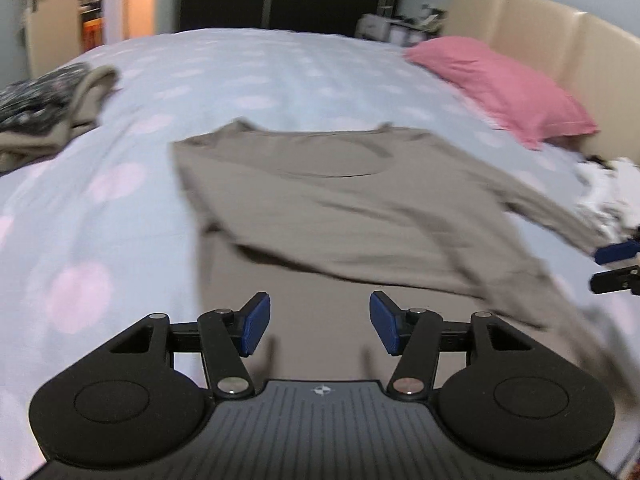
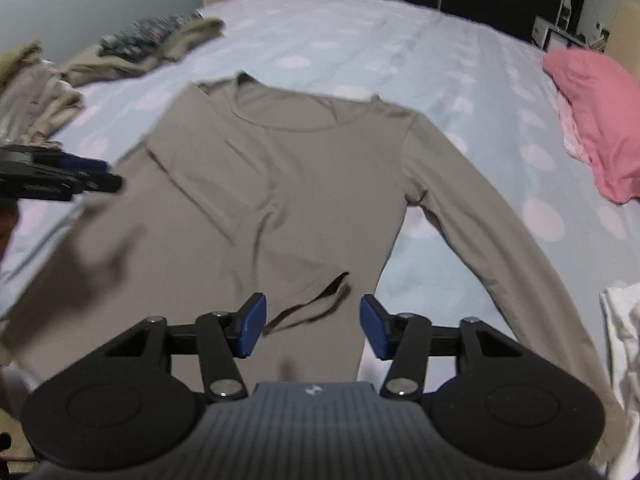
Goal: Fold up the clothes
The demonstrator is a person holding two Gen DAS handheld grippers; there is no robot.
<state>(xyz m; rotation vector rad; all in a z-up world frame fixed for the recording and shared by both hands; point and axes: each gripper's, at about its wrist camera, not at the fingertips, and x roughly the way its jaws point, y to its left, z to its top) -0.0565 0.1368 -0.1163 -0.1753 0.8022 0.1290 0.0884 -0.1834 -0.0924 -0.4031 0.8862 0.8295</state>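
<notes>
Left wrist view, left to right: pile of clothes [image 1: 48, 108] at upper left on the bed [image 1: 280, 68], dark patterned piece on top of beige ones. Taupe long-sleeve top [image 1: 320, 208] lies in the frame centre on the light blue dotted cover, neckline toward the far side, one sleeve running to the right edge. Left gripper [image 1: 319, 328] at bottom centre, blue pads [image 1: 253, 330] spread wide, nothing between them, hanging over the lower part of the top. Pink pillow [image 1: 500, 88] upper right against the beige headboard [image 1: 560, 36]; white crumpled fabric [image 1: 612, 192] at the right edge. Right wrist view: more clothes at upper left, left gripper [image 2: 92, 174] seen side-on at the left edge over the top's left portion; gap between its fingers can't be read from this angle. Taupe top [image 2: 288, 184] fills the centre, mostly flat, left side folded over the body with a crease, right sleeve stretched down toward lower right, hem slightly bunched near the bottom. Right gripper [image 2: 313, 326] at bottom centre, jaws wide apart, empty, just above the hem. Pink pillow [image 2: 596, 120] at the right.
</notes>
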